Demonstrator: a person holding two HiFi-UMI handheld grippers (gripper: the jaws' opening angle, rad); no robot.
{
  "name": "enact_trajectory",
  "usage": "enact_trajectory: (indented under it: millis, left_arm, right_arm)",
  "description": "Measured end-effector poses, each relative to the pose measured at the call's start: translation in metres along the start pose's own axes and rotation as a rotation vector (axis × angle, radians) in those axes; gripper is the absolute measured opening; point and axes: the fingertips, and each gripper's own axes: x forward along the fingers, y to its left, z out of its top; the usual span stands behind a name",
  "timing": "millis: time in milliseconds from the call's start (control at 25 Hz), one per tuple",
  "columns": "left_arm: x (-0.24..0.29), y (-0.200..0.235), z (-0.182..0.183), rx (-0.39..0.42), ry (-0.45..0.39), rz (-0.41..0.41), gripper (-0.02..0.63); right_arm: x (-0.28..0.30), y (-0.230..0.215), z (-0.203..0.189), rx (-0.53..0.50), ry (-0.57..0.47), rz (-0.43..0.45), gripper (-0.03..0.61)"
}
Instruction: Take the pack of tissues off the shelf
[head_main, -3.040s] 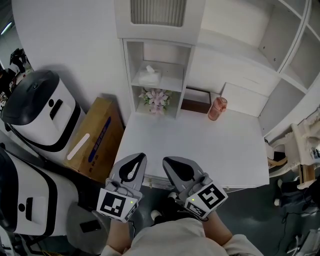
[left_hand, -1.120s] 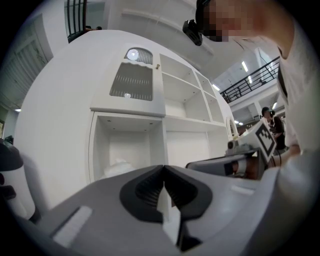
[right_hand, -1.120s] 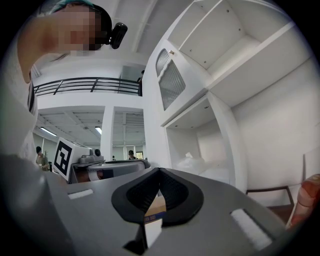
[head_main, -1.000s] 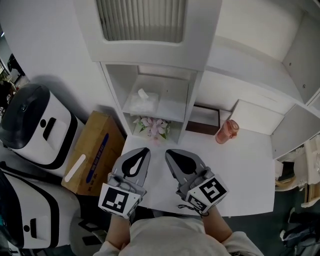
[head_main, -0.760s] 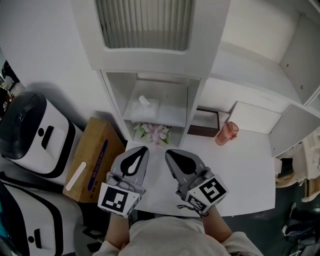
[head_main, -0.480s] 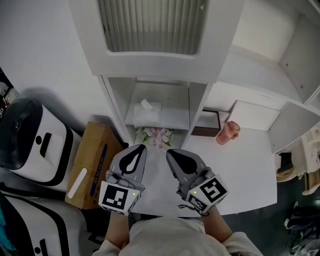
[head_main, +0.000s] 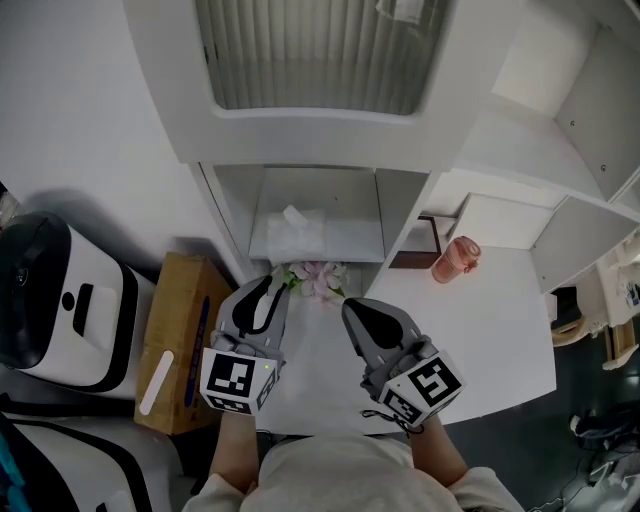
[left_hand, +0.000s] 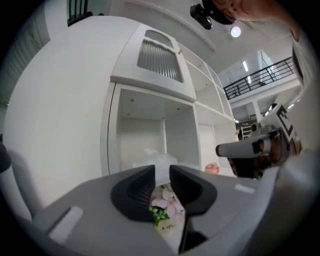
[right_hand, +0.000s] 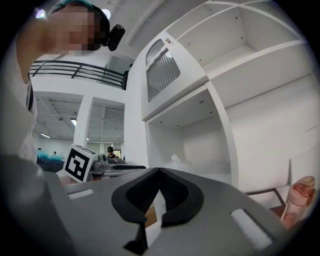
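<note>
Your tissues (head_main: 297, 232) lie on the shelf (head_main: 352, 240), toward its left side, with a white sheet sticking up from the top of the pack. Nothing touches them. Below the shelf, in the lower opening, stand the flowers (head_main: 315, 278), pink and white with a little green.

Your left gripper (head_main: 274, 286) is in front of the shelf and lower than its board, pointing in at it. Its tips are just beside the flowers; from above you cannot tell whether they touch. Its jaws have just been opening and now stand apart. Nothing is between them: in the left gripper view the gap shows only the flowers and, above them, the tissues farther back.

Your right gripper (head_main: 352, 306) is also in front of the shelf, off to its right and a little farther from it than the left gripper. It is over the desk (head_main: 480, 320). Its jaws are closed tip to tip and hold nothing. In the right gripper view the tissues show on the shelf, well beyond the tips.

Right of the shelf a pink bottle (head_main: 452, 260) stands upright on the desk. A dark frame (head_main: 420, 248) sits between the bottle and the shelf, against the back wall. Left of the shelf a brown box (head_main: 180, 330) stands on the floor, and left of that are white machines (head_main: 50, 290) with black tops.
</note>
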Motion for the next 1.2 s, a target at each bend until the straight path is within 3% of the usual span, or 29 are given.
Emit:
enact_trajectory:
  millis: [400, 760, 1000, 1200]
  left_arm:
    - [0.032, 0.03, -0.024, -0.048, 0.05, 0.014, 0.127]
    - [0.053, 0.035, -0.028, -0.049, 0.06, -0.002, 0.13]
    - [0.051, 0.039, -0.029, -0.025, 0.07, 0.035, 0.02]
    - [0.046, 0.037, -0.023, -0.028, 0.045, 0.057, 0.003]
  right_arm:
    - [-0.011, -0.014, -0.002, -0.003, 0.027, -0.098, 0.002]
    - [-0.013, -0.012, -0.005, -0.024, 0.05, -0.109, 0.002]
    - [-0.015, -0.015, -0.004, -0.02, 0.048, -0.11, 0.002]
    - [-0.016, -0.016, -0.002, -0.018, 0.038, -0.101, 0.002]
